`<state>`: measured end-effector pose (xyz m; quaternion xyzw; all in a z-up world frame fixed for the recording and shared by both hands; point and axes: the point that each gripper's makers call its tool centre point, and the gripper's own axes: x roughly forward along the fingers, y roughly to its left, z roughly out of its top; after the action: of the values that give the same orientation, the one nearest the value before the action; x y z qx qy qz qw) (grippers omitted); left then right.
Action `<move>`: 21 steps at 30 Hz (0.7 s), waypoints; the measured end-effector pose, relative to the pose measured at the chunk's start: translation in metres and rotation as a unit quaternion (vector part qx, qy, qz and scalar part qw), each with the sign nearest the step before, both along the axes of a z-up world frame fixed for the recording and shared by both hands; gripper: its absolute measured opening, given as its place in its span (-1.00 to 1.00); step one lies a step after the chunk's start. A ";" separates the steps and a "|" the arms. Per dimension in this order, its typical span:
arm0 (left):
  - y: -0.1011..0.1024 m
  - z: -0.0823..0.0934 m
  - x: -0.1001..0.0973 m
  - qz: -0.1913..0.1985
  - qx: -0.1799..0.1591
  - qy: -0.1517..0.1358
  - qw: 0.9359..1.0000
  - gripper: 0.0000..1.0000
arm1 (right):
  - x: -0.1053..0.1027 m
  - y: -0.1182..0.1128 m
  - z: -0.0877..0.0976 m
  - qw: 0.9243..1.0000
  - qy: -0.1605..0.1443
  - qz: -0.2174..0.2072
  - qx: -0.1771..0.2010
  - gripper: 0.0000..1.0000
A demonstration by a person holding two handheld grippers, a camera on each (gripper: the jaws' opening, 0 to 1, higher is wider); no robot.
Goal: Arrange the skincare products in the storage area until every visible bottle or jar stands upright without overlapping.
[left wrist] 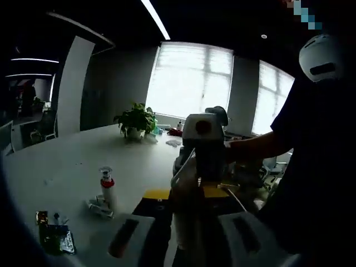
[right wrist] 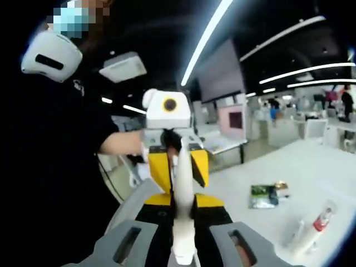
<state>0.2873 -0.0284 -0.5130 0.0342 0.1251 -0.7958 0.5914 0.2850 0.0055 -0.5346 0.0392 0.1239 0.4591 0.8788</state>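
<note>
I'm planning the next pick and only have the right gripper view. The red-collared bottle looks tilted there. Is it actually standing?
Observer: Yes. In the left gripper view the red-collared bottle stands upright on the table.
Operator: Anything beside it?
Observer: A small tube lies flat at its base.
Operator: What's beyond it?
Observer: A potted plant stands farther along the table.

**Setting: open-plan office**

A large white meeting table [left wrist: 61, 161] carries a potted plant [left wrist: 135, 120] before tall windows with lowered blinds [left wrist: 189, 78]. Linear ceiling lights [right wrist: 208, 33] run overhead. In the right gripper view, rows of desks [right wrist: 289, 130] and a wall-hung screen [right wrist: 219, 72] occupy the background, with a distant person [right wrist: 347, 103] standing among workstations.
</note>
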 end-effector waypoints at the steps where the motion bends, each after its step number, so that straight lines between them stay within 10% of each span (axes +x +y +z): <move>1: 0.001 -0.001 -0.001 -0.003 0.005 0.001 1.000 -0.54 | -0.001 0.000 -0.001 1.000 0.000 0.002 -0.001 -0.93; 21: -0.024 -0.021 -0.002 -0.022 0.023 -0.033 0.999 -0.70 | 0.010 -0.025 -0.029 0.997 0.029 -0.065 -0.027 -0.71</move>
<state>0.2851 -0.0523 -0.5343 0.0767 0.1229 -0.8041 0.5766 0.2945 -0.0192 -0.5631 0.0366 0.1587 0.3961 0.9036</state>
